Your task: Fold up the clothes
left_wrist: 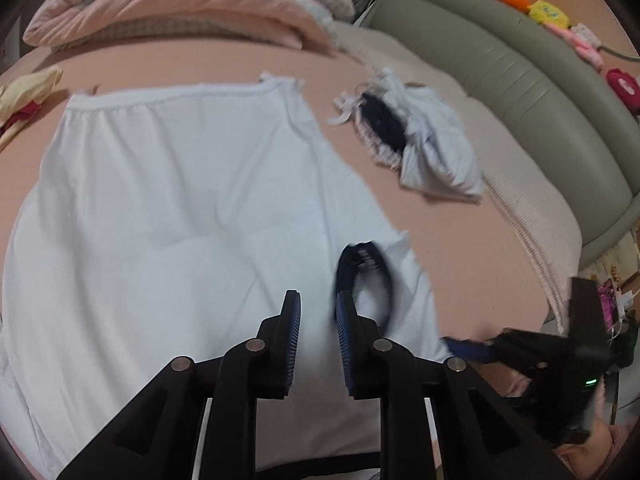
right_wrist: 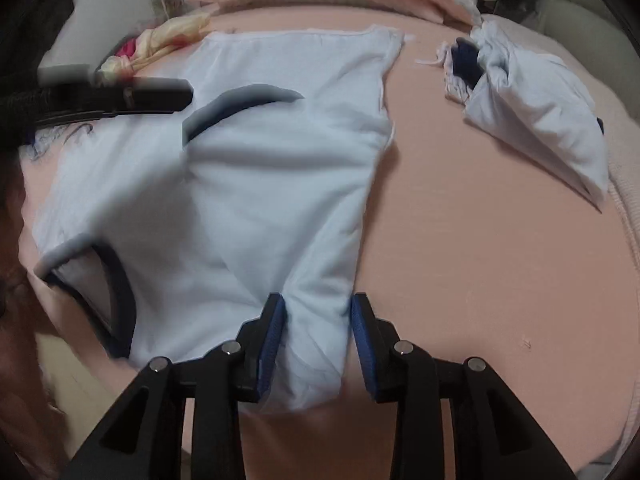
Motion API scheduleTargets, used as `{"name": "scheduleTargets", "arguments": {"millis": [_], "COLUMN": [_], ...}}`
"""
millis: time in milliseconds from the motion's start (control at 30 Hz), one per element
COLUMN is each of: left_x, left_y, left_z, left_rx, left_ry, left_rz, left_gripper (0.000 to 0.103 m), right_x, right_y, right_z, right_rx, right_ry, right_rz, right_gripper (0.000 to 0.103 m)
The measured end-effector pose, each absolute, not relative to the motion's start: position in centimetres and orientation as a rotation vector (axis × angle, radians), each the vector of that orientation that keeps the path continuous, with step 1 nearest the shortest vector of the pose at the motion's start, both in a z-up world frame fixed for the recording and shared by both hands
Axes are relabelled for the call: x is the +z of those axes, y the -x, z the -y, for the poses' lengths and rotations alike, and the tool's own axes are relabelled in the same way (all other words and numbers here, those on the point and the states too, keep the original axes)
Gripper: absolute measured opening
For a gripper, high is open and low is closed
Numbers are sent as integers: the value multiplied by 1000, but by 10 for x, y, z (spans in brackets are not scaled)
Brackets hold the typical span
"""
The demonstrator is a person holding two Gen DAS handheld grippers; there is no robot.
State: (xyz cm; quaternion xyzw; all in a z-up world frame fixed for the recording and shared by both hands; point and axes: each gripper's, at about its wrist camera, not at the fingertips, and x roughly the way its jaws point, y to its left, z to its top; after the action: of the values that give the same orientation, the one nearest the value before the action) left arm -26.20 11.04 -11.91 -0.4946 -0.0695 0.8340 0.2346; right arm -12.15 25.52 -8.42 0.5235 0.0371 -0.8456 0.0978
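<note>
Shirt (right_wrist: 260,184) lies mostly flat on the pink bed (right_wrist: 480,240), barely folded I'd say; right gripper (right_wrist: 316,332) gapes around its bunched edge; left gripper (left_wrist: 318,336) hovers open; crumpled garment (left_wrist: 424,144) waits nearby.

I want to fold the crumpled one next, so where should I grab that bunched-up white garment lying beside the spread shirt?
Probably take the crumpled garment by its near pointed corner, coming from the right gripper's side. That corner lies flat on the pink bed sheet, free of the bunched dark-trimmed end.
</note>
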Motion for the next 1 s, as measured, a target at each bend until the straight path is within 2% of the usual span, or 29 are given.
{"name": "scheduleTargets", "arguments": {"millis": [100,233,400,533,633,733,767,900,1000], "left_x": [-123,-115,-106,-136,-145,-126,-119,-111,-129], "left_y": [266,263,246,255,270,264,260,239,248], "left_z": [-111,-121,-139,-157,-132,-107,-102,-138,-164], "left_rx": [2298,2217,2072,2235,2365,2425,2419,2223,2250], "left_ry": [1373,1339,1258,1402,1506,1418,1376,1265,1338], "left_rz": [136,130,169,-124,-55,181,242,196,7], "left_gripper": [16,16,16,16,16,16,16,16,16], "right_x": [-81,-61,-28,-51,-88,-88,-83,-71,-79], "right_y": [113,109,162,204,218,220,219,216,213], "right_z": [-275,-295,-284,-279,-287,-317,-324,-320,-306], "right_rx": [-2514,-2550,-2576,-2546,-2508,-2536,-2570,-2554,-2479], "right_ry": [-1642,-1558,-1366,-1442,-1649,-1624,-1589,-1481,-1525], "right_rz": [30,180,152,60,114,444,479,458,376], "right_gripper": [35,35,35,35,35,35,35,35,35]}}
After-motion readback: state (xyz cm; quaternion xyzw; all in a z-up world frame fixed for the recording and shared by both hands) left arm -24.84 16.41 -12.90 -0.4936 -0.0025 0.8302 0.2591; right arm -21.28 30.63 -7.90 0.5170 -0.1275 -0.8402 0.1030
